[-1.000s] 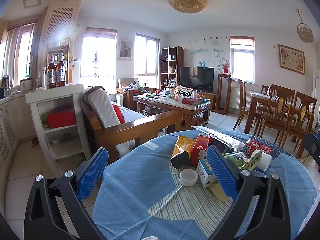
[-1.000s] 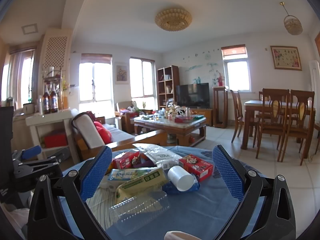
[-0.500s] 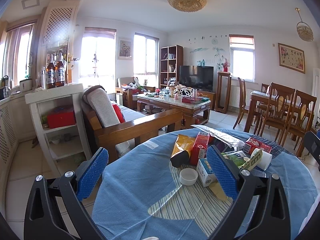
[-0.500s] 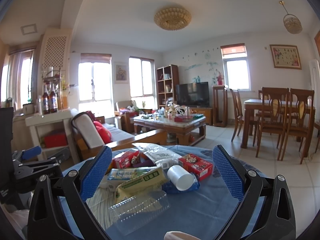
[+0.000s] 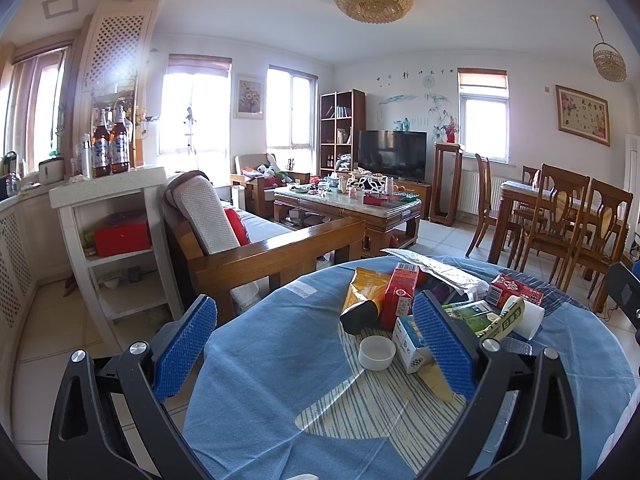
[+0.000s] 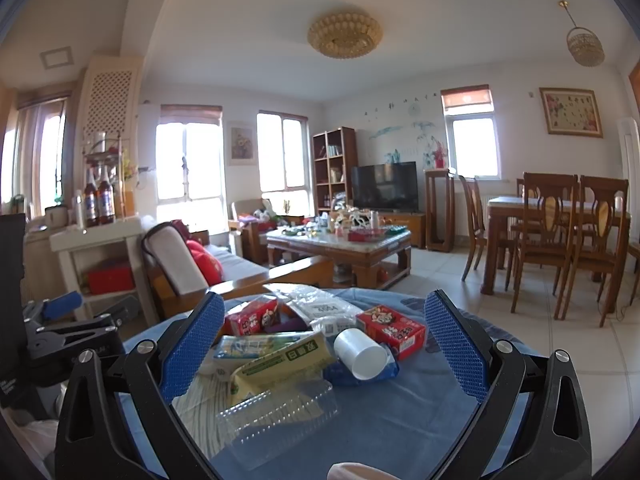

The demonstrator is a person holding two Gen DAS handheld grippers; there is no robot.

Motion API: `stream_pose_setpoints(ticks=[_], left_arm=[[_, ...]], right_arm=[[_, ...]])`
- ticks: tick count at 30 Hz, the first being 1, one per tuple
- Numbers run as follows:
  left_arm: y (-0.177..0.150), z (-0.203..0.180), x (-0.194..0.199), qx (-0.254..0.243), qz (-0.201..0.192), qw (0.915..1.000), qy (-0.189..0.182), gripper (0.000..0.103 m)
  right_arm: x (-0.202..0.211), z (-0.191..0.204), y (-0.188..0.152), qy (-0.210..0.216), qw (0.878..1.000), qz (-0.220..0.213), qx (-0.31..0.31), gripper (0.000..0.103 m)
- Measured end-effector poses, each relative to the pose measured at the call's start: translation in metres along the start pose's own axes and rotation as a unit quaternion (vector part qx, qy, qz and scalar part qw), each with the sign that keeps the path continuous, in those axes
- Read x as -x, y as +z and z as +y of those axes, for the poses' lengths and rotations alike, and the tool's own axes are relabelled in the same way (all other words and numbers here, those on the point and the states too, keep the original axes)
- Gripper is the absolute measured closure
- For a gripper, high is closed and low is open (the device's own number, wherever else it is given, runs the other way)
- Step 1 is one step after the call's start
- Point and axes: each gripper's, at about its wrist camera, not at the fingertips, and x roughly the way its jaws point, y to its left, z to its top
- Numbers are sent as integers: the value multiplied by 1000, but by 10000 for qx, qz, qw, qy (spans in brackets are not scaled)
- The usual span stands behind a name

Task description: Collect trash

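Observation:
A pile of trash lies on a round table with a blue cloth (image 5: 280, 360). In the left wrist view I see a yellow pouch (image 5: 362, 298), a red carton (image 5: 400, 296), a small white tub (image 5: 376, 354), a blue-and-white box (image 5: 408, 344) and a silver bag (image 5: 434, 270). My left gripper (image 5: 314, 346) is open and empty, just short of the pile. In the right wrist view, a clear plastic tray (image 6: 276, 420), a yellow-green packet (image 6: 280, 364), a white paper cup (image 6: 360, 354) and a red box (image 6: 390, 330) lie ahead of my open, empty right gripper (image 6: 324, 346).
A wooden sofa (image 5: 272, 252) stands just behind the table, with a white shelf unit (image 5: 112, 240) holding bottles to its left. Further back are a cluttered coffee table (image 5: 348, 208) and, to the right, wooden dining chairs (image 5: 560, 220). The left gripper's body (image 6: 60, 332) shows at the right view's left edge.

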Motion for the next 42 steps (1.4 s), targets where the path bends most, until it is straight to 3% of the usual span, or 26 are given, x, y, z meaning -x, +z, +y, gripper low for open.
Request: stream_pose_setpoints(ticks=[42], left_arm=[[-1, -2, -1, -13, 20, 10000, 2, 5]], right_arm=[[-6, -2, -3, -7, 10000, 47, -11, 4]])
